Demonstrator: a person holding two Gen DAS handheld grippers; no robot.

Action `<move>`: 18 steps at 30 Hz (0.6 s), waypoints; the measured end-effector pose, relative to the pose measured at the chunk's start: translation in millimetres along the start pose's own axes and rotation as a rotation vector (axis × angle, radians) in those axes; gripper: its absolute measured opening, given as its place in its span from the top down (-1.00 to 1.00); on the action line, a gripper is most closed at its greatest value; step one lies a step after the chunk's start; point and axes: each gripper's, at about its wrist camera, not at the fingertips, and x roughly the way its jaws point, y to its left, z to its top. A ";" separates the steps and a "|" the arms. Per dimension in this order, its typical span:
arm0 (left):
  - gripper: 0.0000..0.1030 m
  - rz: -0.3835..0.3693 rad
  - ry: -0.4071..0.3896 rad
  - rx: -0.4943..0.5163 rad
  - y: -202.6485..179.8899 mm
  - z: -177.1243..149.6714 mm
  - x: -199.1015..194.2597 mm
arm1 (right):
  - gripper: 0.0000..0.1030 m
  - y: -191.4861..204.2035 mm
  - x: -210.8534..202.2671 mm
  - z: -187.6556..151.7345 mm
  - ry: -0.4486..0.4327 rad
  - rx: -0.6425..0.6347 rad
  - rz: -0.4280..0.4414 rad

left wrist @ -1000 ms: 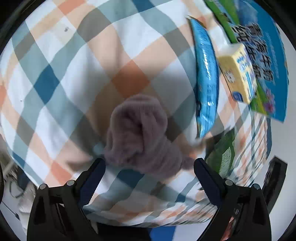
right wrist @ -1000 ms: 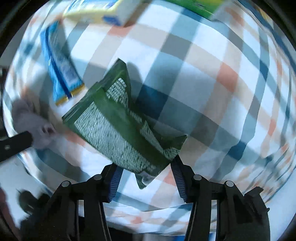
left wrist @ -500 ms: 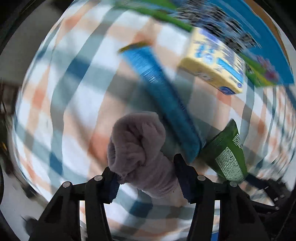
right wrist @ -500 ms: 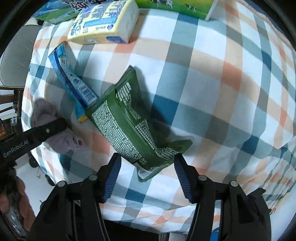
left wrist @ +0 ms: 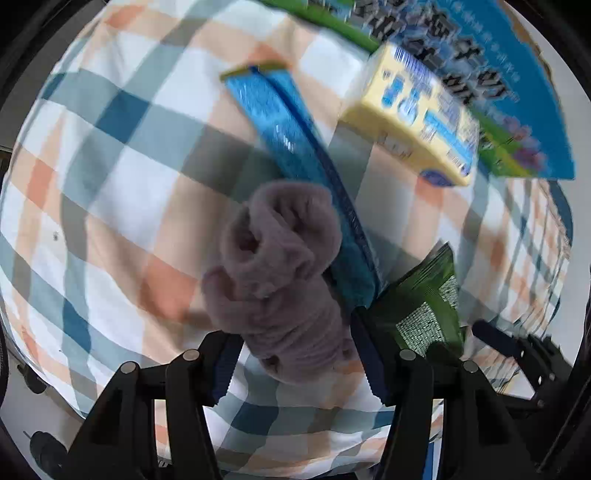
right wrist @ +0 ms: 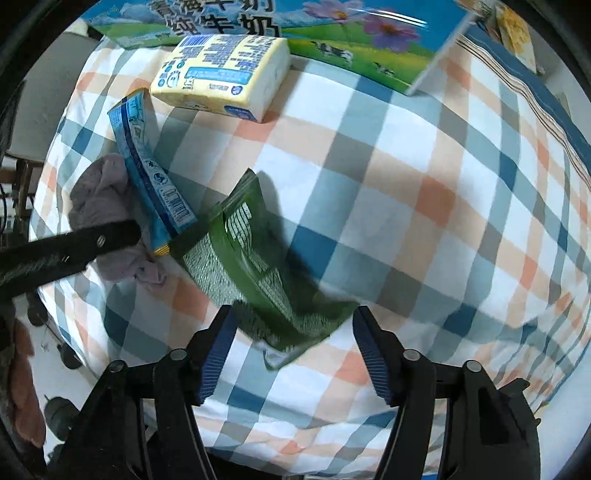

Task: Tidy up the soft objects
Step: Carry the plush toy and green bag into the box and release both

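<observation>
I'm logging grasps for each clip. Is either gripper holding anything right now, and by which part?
The left gripper clamps the mauve sock bundle across its near end. The right gripper holds nothing; the green packet lies below its open jaws.

checked cloth (right wrist: 388, 206): woven cotton look, matt, softly rumpled
mauve sock (left wrist: 280, 266): fuzzy knit, matt, napped and bunched
blue packet (right wrist: 147, 166): glossy plastic film, printed
green pouch (right wrist: 255, 266): shiny plastic film, creased, fine print
yellow tissue pack (right wrist: 221, 74): smooth plastic wrap, slight sheen
milk carton box (right wrist: 332, 33): printed card, glossy
gripper fingers (right wrist: 218, 350): black matt plastic, blue ribbed pads, round metal pins
</observation>
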 end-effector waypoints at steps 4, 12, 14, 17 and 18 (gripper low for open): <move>-0.09 0.017 -0.023 0.003 -4.8 -0.5 6.3 | -0.38 2.2 17.3 16.7 0.061 -0.014 0.094; 0.25 0.060 -0.075 0.059 -24.0 12.6 -2.9 | -0.37 21.5 23.7 20.0 0.105 -0.085 0.067; 0.25 0.101 -0.090 0.092 -28.3 10.4 -9.7 | -0.02 18.0 30.9 18.8 0.127 -0.035 0.066; 0.25 0.179 -0.109 0.169 -41.3 2.7 -20.5 | 0.22 -1.7 27.4 16.0 0.120 0.132 0.158; 0.25 0.201 -0.110 0.193 -45.6 -1.3 -20.7 | 0.24 -9.5 25.1 11.7 0.113 0.192 0.196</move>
